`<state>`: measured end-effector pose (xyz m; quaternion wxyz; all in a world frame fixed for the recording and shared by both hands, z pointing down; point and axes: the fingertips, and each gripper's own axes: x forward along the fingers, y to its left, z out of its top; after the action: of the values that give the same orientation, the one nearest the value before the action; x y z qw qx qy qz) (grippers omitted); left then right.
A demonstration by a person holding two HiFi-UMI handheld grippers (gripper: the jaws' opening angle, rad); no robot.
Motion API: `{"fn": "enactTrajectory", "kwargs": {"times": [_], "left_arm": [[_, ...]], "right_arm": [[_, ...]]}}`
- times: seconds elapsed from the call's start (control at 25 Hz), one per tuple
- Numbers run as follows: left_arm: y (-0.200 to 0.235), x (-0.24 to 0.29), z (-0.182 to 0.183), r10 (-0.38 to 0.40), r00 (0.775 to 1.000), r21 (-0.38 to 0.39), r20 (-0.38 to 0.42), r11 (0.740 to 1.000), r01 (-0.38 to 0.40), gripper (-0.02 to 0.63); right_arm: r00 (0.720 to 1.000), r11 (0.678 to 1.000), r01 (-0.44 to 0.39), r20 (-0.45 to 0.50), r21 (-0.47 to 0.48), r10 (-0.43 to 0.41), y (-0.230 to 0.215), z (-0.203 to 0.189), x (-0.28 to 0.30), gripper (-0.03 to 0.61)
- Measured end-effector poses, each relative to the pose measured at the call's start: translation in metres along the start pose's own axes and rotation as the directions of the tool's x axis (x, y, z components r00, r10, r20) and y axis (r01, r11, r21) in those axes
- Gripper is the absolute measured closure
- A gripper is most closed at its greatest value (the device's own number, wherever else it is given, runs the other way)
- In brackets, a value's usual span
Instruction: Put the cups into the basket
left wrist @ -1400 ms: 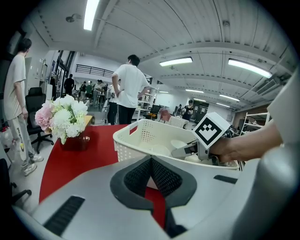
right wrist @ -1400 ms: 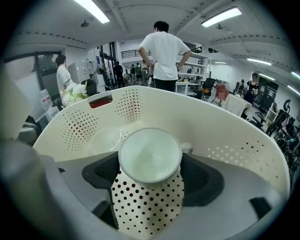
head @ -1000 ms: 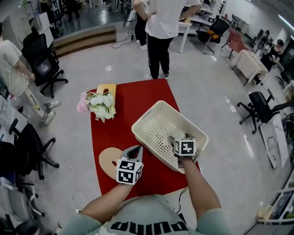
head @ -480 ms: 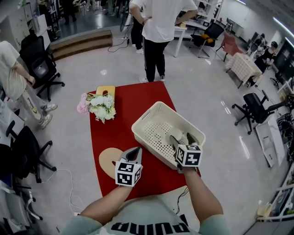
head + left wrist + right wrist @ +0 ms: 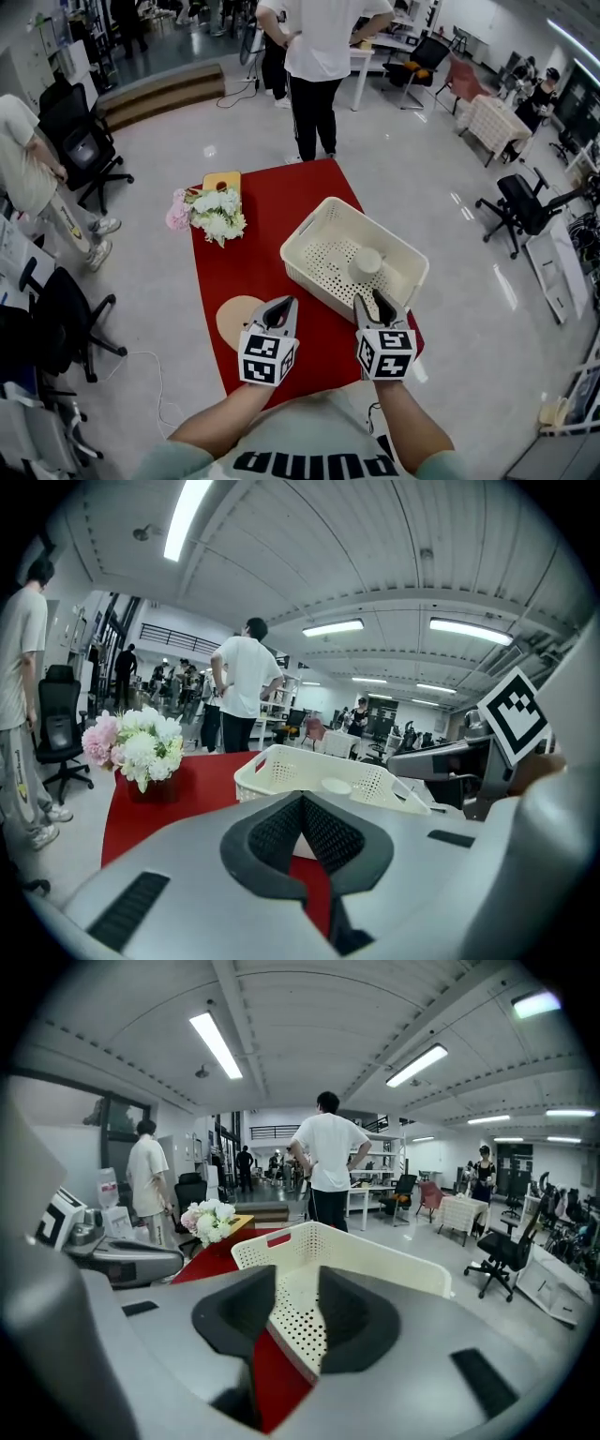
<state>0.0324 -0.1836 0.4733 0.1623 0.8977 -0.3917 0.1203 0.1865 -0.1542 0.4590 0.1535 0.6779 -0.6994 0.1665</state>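
A cream perforated basket (image 5: 323,225) stands on the red table (image 5: 267,220). One white cup (image 5: 366,263) sits inside it, and its rim (image 5: 336,785) shows over the basket wall (image 5: 281,771) in the left gripper view. My right gripper (image 5: 371,302) hovers just short of the basket's near wall (image 5: 375,1265). Its jaws have just been closing and stand partly apart with nothing between them (image 5: 298,1288). My left gripper (image 5: 279,312) hangs beside it over the table, jaws together and empty (image 5: 301,803).
A bunch of white and pink flowers (image 5: 214,210) and a yellow board (image 5: 220,180) lie at the table's far left. A round wooden board (image 5: 234,317) lies near my left gripper. A person (image 5: 319,66) stands beyond the table, with office chairs (image 5: 84,141) around.
My right gripper has drawn back out of the basket towards me and risen, its jaws narrower, leaving the white cup inside. The left gripper has lifted slightly.
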Motion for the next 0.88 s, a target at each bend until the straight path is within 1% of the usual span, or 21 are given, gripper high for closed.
{"fn": "enactTrajectory", "kwargs": {"times": [0.04,0.16,0.24,0.36,0.68,0.88], "left_arm": [[0.0,-0.004,0.001,-0.005,1.0,0.01,0.002,1.0,0.005,0.611],[0.001,-0.014,-0.001,-0.016,1.0,0.03,0.004,0.999,0.016,0.611],[0.0,-0.02,-0.002,-0.025,1.0,0.042,0.006,0.999,0.025,0.611],[-0.005,-0.028,-0.003,-0.045,0.999,0.059,0.014,0.997,0.044,0.611],[-0.007,-0.043,-0.014,-0.096,0.995,0.081,0.027,0.992,0.094,0.611],[-0.001,-0.051,-0.025,-0.11,0.994,0.062,0.017,0.992,0.108,0.611]], "right_arm": [[1.0,1.0,0.011,0.006,-0.01,-0.011,0.003,-0.002,-0.005,0.479],[1.0,0.999,0.023,0.021,-0.023,-0.022,0.015,-0.011,-0.016,0.531],[0.999,0.999,0.027,0.028,-0.019,-0.026,0.022,-0.017,-0.022,0.549],[0.999,0.999,0.033,0.035,-0.015,-0.032,0.031,-0.022,-0.031,0.561],[0.997,0.998,0.063,0.04,-0.002,-0.063,0.047,-0.035,-0.039,0.561],[0.996,0.996,0.087,0.032,-0.002,-0.086,0.054,-0.04,-0.05,0.561]]}}
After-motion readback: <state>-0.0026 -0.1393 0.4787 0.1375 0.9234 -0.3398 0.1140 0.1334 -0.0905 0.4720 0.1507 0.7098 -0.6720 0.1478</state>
